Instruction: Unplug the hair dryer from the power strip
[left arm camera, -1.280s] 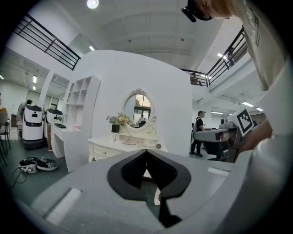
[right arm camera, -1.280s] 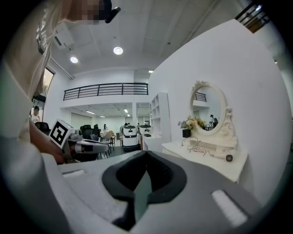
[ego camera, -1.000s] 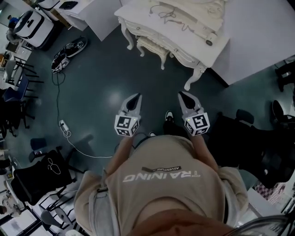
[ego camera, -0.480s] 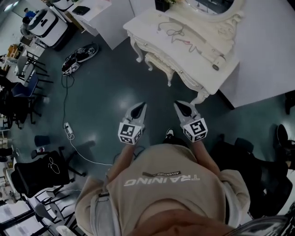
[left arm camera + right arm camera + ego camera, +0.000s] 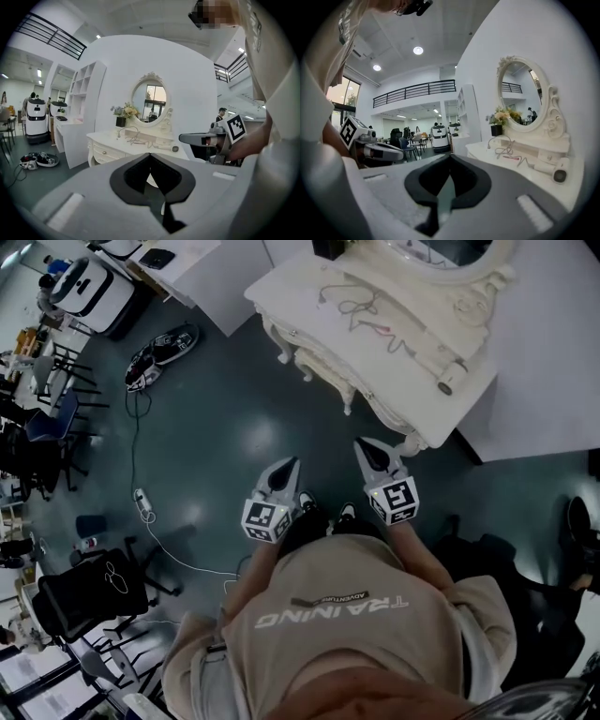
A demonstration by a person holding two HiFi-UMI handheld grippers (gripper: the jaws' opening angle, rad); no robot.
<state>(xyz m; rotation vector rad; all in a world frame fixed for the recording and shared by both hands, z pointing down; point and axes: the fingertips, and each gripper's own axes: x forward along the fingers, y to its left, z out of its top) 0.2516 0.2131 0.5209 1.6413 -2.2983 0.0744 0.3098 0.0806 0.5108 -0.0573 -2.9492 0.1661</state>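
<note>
**Both tongs shut & empty; dryer on dressing table ahead**

Head view: left gripper & right gripper side by side at frame centre, held out over dark floor, pointing up-frame twd white dressing table. Not touching it; rt tip just below table's near corner in frame.

Left gripper view: jaws pressed together at tips, nothing betw them. Right gripper view: same, closed tip to tip, holding nothing.

Hair dryer lying on table top at its rt end, upper right of head view, dark round end showing. Lower right in right gripper view, small near centre in left gripper view.

Tangle of cords on table top, up-frame & left of dryer. Where dryer's plug sits: can't tell.

Oval mirror at back of table, flower pot just left of it.

White socket block on a cord on floor, left side of head view, well apart from table.
</note>
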